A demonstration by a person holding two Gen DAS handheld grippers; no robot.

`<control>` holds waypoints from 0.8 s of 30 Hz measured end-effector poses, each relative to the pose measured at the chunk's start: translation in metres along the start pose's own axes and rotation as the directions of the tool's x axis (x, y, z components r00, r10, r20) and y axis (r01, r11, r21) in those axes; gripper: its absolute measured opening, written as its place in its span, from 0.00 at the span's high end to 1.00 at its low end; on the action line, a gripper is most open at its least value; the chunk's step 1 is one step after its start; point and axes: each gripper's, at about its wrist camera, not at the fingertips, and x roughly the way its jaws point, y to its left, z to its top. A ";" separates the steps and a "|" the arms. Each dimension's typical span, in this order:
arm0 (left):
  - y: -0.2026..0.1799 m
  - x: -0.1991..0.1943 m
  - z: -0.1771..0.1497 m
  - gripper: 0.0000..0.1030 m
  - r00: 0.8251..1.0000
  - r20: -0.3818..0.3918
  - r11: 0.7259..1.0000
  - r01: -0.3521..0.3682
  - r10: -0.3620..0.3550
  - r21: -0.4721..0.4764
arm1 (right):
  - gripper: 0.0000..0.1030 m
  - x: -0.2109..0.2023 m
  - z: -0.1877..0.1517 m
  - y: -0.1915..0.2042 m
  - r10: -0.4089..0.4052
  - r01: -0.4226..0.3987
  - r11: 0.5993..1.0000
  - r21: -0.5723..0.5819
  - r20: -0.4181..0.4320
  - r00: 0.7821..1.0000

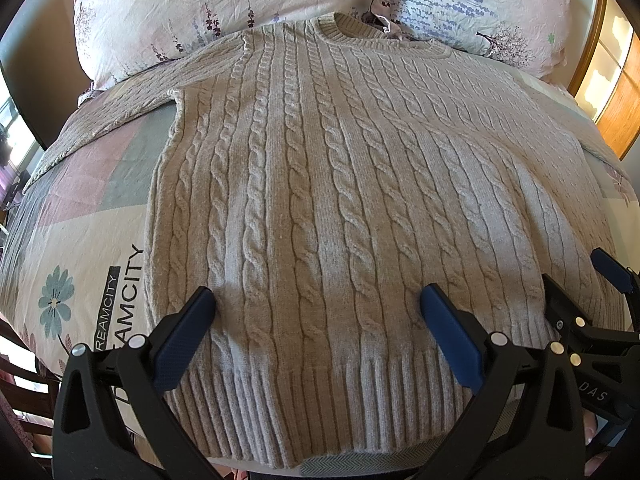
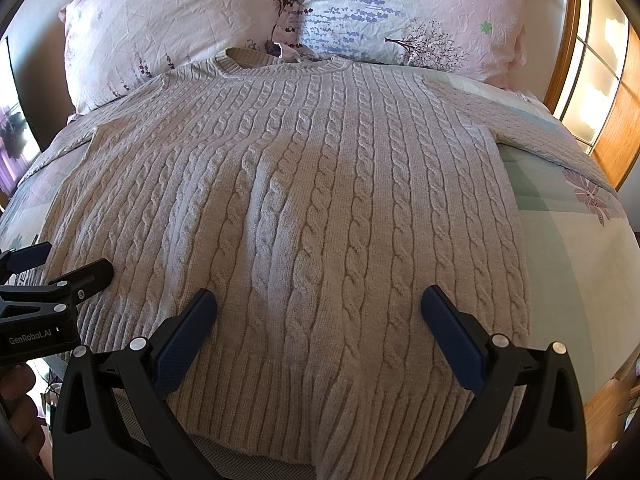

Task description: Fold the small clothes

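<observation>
A beige cable-knit sweater (image 1: 340,184) lies flat and face up on the bed, neck toward the pillows, ribbed hem nearest me. It also shows in the right wrist view (image 2: 320,200). Its left sleeve (image 1: 120,100) stretches out to the left, its right sleeve (image 2: 552,136) to the right. My left gripper (image 1: 318,300) is open, hovering over the hem's left half. My right gripper (image 2: 319,300) is open over the hem's right half. Each gripper shows at the edge of the other's view, the right one (image 1: 592,280) and the left one (image 2: 68,264).
Two floral pillows (image 1: 224,4) (image 2: 400,8) lie at the head of the bed. The patchwork bedsheet (image 1: 92,208) shows around the sweater. A wooden-framed cabinet or window (image 2: 592,80) stands at the right. Dark chair parts (image 1: 16,392) are at the lower left.
</observation>
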 end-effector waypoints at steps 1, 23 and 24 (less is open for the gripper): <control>0.000 0.000 0.000 0.02 1.000 0.000 1.000 0.000 0.000 0.000 | 0.01 0.000 0.000 0.000 0.000 0.000 1.000 0.000 0.000 1.000; 0.135 0.012 0.069 0.02 0.994 0.099 0.967 0.069 -0.046 -0.244 | 0.35 -0.002 0.090 -0.359 -0.170 -0.008 0.660 0.751 0.160 0.972; 0.145 0.014 0.073 0.02 0.994 0.105 0.963 0.068 -0.042 -0.263 | 0.45 0.006 0.091 -0.378 -0.181 0.010 0.615 0.788 0.130 0.975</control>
